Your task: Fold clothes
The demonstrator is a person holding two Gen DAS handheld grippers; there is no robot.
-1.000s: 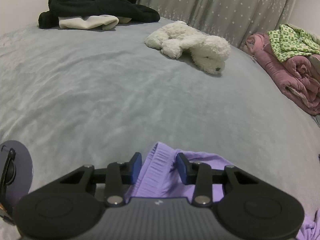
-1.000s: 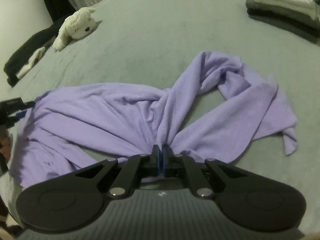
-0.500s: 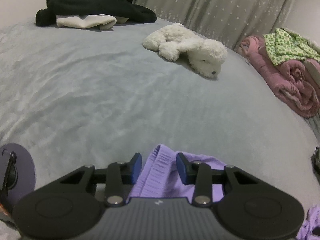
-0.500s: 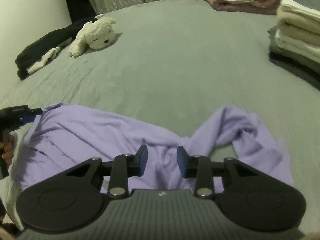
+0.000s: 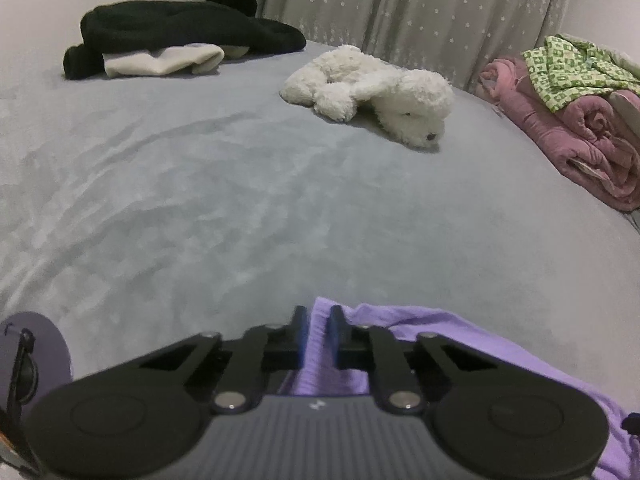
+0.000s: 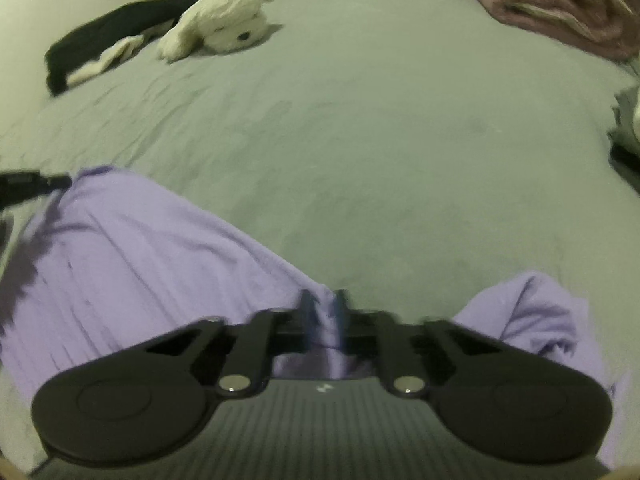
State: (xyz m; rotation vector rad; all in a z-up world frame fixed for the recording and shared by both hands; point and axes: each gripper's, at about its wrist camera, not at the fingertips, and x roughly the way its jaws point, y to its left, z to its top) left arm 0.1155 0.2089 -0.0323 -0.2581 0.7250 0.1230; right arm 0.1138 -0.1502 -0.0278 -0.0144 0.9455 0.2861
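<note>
Left gripper [image 5: 316, 322]: jaws drawn close together with a ribbed hem of the purple garment [image 5: 460, 344] standing between the blue pads; the fabric fills the narrow gap, so I judge it pinched. Right gripper [image 6: 323, 312]: jaws likewise nearly together with a fold of the same garment [image 6: 132, 264] between them; this view is blurred, but the cloth appears clamped.

The garment lies at the near edge of the bed [image 5: 240, 208], spread leftward from the right gripper toward the left gripper's tip [image 6: 36, 182] at the far left of that view, with a bunched portion [image 6: 528, 304] to the near right. It is not folded: it lies creased and partly gathered.

Handling, as judged: light, thin knit, fully limp, no stiffness to hold a shape; it will sag between two holds and drag on the plush sheet. The ribbed edge is thicker and gives the surest purchase; hems and corners are the places to hold, kept taut between both grippers. Nothing fragile; risk is slipping from a shallow pinch.

Farther out: a white plush dog [image 5: 372, 92] at the far middle, black clothing [image 5: 180, 32] over a pale item far left, a pink quilt [image 5: 576, 140] with a green checked garment [image 5: 572, 64] far right, a star-patterned curtain [image 5: 420, 12] behind
</note>
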